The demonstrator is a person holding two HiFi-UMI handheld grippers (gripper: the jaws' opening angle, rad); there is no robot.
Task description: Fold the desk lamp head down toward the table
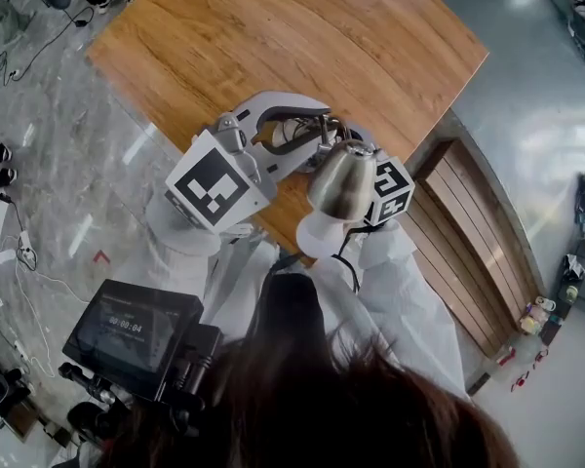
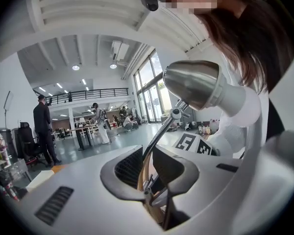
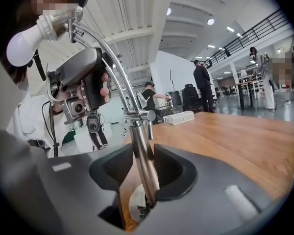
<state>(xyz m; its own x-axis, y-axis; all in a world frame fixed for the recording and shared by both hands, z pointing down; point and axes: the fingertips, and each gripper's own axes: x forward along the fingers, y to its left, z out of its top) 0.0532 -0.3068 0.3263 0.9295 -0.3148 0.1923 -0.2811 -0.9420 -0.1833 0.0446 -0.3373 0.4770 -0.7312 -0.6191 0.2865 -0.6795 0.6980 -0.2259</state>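
- At the six o'clock edge of the light wooden table [image 1: 273, 37] stands the brushed-steel desk lamp, its bell-shaped head [image 1: 343, 178] raised.
- My left gripper [image 2: 146, 168] pinches the thin chrome upper arm [image 2: 159, 133].
- My right gripper [image 3: 137, 173] has its jaws spread around the thick lower post [image 3: 143, 155].
- I judge we're at the grasping stage: next I brace the post, then swing the arm down.

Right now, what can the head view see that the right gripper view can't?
Only the head view shows the small screen and the marker cube on the right gripper. Only the right gripper view shows the lamp pole between that gripper's jaws, and people far across the room. Both show the wooden table, the lamp and the left gripper.
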